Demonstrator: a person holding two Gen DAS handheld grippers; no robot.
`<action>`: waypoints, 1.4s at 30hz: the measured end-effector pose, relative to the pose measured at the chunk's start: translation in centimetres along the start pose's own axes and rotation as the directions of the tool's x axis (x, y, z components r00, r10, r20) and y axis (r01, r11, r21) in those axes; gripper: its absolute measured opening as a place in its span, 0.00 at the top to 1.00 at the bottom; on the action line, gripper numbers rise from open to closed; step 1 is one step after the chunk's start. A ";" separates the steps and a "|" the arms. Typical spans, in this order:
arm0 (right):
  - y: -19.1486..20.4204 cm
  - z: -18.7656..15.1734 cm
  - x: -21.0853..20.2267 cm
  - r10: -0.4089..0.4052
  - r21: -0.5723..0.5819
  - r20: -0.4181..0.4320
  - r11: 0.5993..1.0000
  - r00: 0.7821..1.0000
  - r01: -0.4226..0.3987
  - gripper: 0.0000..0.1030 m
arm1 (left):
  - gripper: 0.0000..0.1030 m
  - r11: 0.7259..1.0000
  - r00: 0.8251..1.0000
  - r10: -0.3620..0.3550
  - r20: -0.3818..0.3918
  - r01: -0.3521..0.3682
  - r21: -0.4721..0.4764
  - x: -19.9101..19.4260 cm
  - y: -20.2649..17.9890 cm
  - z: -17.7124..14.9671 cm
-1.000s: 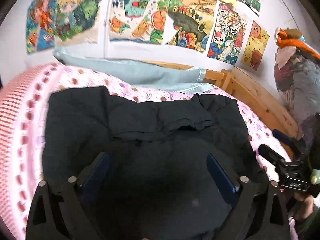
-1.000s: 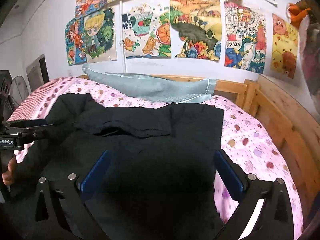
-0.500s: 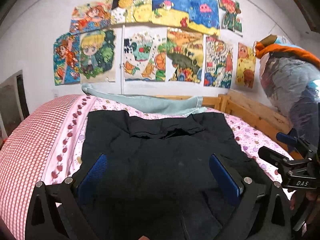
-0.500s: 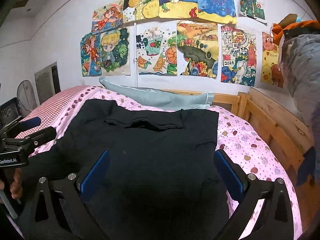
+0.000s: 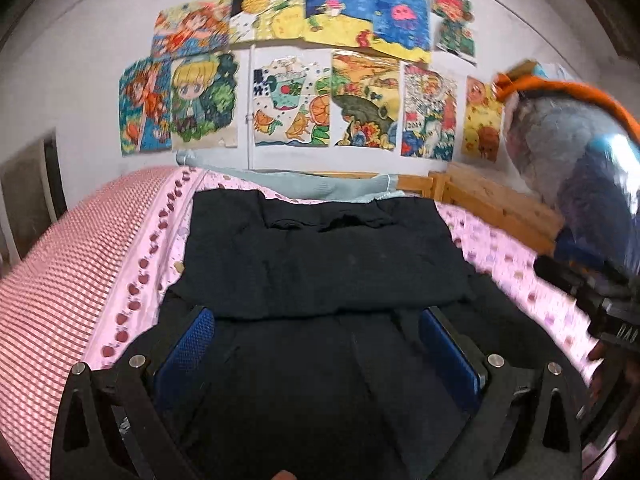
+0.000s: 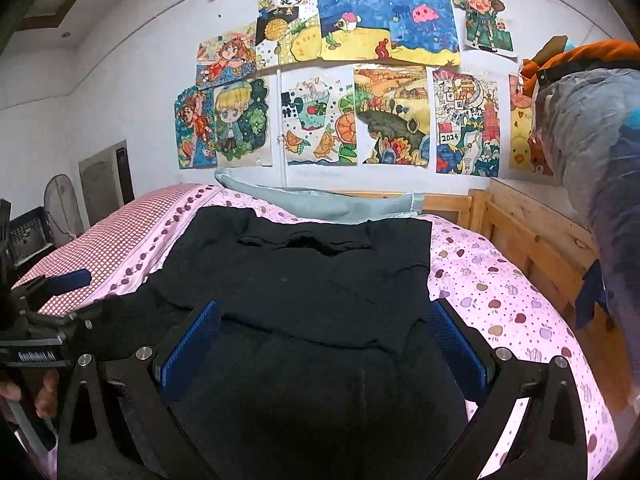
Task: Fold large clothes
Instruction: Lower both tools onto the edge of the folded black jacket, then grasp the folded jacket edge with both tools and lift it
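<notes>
On the bed (image 6: pixel 500 288), across its middle from the near edge toward the head, lies the black garment (image 6: pixel 304 276), spread flat on the pink spotted sheet (image 5: pixel 500 248); its far part is folded over into a layered band with a straight near hem, and a small rumpled fold sits near its far edge. Beyond it, along the head edge, rests a pale blue pillow (image 6: pixel 328 204) against the wooden frame (image 6: pixel 532 232). Your left gripper (image 5: pixel 320 356) hangs over the garment's near part, jaws spread wide, blue pads (image 5: pixel 188 344) well apart and nothing between them; the same holds for your right gripper (image 6: pixel 324 344), whose pads (image 6: pixel 456 340) frame the hem. In the right wrist view, the left gripper also shows at the left edge of the bed, a hand (image 6: pixel 40 392) on its grip. At the bed's right edge stands a grey bundle (image 6: pixel 592 152) wrapped in plastic. Drawings (image 6: pixel 332 80) cover the wall above the head edge.
</notes>
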State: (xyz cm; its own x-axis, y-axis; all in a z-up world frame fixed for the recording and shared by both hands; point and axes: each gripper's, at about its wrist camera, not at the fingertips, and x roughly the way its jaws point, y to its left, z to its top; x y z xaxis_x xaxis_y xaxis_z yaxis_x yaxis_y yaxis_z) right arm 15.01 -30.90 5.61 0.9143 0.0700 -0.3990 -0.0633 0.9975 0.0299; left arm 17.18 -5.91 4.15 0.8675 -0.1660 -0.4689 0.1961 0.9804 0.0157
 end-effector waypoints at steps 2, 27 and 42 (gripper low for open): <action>0.4 -0.7 -0.7 -0.002 0.006 0.017 1.000 1.000 0.002 0.02 | 0.00 0.998 0.999 0.037 0.005 -0.037 0.048 -0.5 -0.6 -0.8; 0.8 -8.9 -6.4 0.013 0.046 0.016 0.999 1.000 -0.013 0.02 | 0.00 0.999 0.996 0.037 0.078 -0.035 -0.032 -5.9 1.7 -5.7; 1.6 -10.8 -9.4 0.025 0.015 -0.020 1.000 1.000 -0.024 0.02 | 0.00 0.995 0.990 0.103 0.096 -0.104 0.007 -8.6 2.0 -8.3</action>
State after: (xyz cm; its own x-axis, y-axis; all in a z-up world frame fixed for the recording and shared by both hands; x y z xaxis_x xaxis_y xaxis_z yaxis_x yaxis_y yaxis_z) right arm 2.04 -29.93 -0.45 0.9044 0.0946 -0.4160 -0.0794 0.9954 0.0537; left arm 6.35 -1.69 0.88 0.9228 -0.0733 -0.3782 0.1079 0.9916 0.0709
